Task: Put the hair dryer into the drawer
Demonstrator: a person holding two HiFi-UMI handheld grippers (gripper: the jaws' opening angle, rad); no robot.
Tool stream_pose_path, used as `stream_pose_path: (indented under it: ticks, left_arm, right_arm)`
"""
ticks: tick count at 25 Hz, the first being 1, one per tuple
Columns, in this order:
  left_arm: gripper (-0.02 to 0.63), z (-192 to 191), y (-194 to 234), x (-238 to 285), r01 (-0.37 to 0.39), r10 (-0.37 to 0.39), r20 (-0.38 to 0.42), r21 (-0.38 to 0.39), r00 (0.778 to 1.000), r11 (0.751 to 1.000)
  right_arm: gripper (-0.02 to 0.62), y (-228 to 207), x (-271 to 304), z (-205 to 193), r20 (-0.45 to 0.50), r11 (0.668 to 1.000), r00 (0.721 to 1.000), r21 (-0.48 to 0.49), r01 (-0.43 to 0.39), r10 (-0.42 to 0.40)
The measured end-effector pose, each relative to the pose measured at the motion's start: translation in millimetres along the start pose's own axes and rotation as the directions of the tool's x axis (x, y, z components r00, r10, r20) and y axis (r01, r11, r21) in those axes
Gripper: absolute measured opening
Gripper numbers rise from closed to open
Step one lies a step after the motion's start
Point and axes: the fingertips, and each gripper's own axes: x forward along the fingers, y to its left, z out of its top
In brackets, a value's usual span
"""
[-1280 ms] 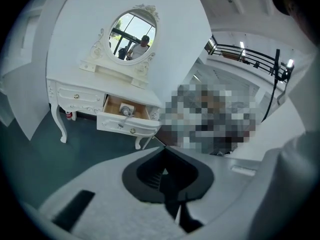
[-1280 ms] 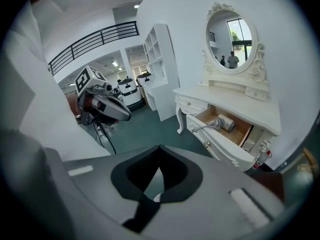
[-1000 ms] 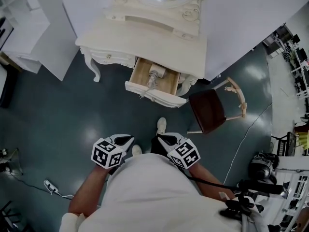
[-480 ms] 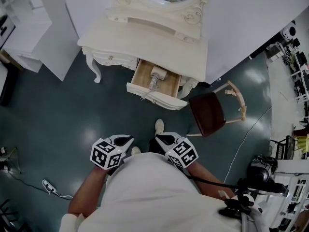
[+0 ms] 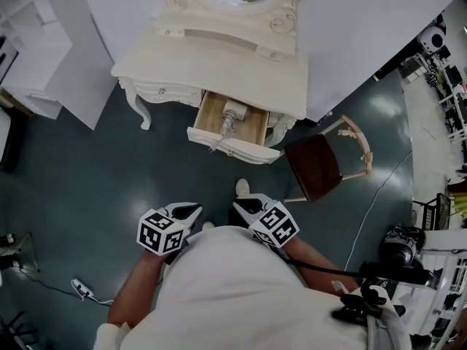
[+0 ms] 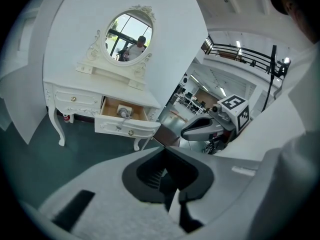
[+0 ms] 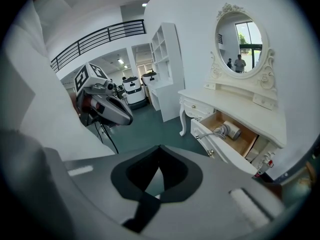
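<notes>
The hair dryer (image 5: 228, 115) lies with its cord inside the open wooden drawer (image 5: 232, 147) of the white dressing table (image 5: 219, 64). It also shows in the left gripper view as the hair dryer (image 6: 123, 112) and in the right gripper view as the hair dryer (image 7: 229, 130). Both grippers hang close to the person's body, well back from the table. My left gripper (image 5: 195, 208) is shut and holds nothing. My right gripper (image 5: 237, 205) also has its jaws together and is empty. Each points down toward the floor in front of the drawer.
A chair with a dark red seat (image 5: 315, 166) stands right of the drawer. White shelving (image 5: 29, 49) is at the far left. A power strip with cable (image 5: 80, 289) lies on the floor at lower left. Equipment on stands (image 5: 398, 250) crowds the right side.
The head view has shifted slightly; both grippers stay by the body, shut, and the hair dryer has not moved in the drawer.
</notes>
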Motion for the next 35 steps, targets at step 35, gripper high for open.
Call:
stream_pose_path:
  ticks: [35]
  left_arm:
    - [0.003,-14.1,0.4,10.1,0.020,-0.021,-0.064,-0.020,0.998,1.000]
  right_arm:
    - [-0.002,3.4,1.7,-10.1,-0.013,1.000,1.000,0.000,-0.002,0.002]
